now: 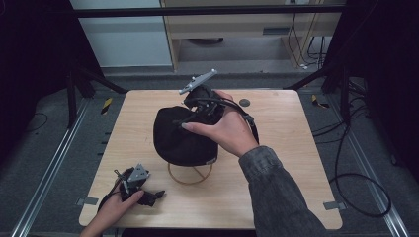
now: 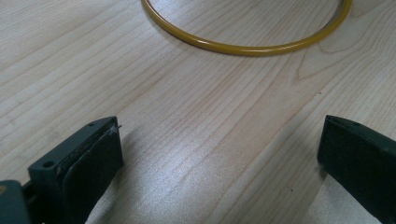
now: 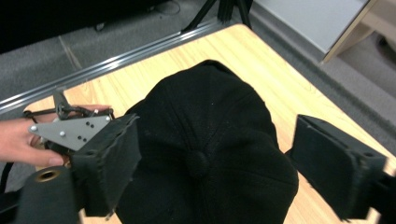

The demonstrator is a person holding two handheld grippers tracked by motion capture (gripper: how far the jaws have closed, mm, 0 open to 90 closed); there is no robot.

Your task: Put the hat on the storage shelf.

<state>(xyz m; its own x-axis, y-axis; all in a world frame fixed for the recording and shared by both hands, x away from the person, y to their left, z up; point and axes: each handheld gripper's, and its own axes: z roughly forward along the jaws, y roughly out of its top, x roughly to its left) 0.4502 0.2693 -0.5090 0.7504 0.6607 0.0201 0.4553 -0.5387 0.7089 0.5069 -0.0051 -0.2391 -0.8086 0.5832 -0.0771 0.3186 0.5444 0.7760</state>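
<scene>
Cap (image 1: 180,138) time: black baseball cap sitting on a yellow wire stand (image 1: 190,174) around the middle of the frame in the high view, on the wooden table (image 1: 286,163). Key thing for whatever comes next is that the right gripper (image 1: 197,106) is parked right over the top of it, at the cap's upper right edge in that shot. In the right gripper view the crown button (image 3: 198,161) sits pretty much dead centre between the two black pads, jaws spread wide with one on each side of the crown, not pinching anything yet. Looks like the cap's long axis runs up and down that frame, so the pads would close across its width, I reckon. Can't tell if the pads are actually touching fabric. The left gripper (image 1: 133,183) is way off at the lower left of the high view, resting low on the table, well apart from the cap; its jaws are spread too, nothing between them but bare wood, with the stand's yellow ring (image 2: 247,44) curving across the top of its own view. So the right hand (image 1: 230,131) is clearly the nearer one. Nothing much in the way; there's a small dark disc (image 1: 244,102) on the table toward the upper middle, well clear of the cap.
</scene>
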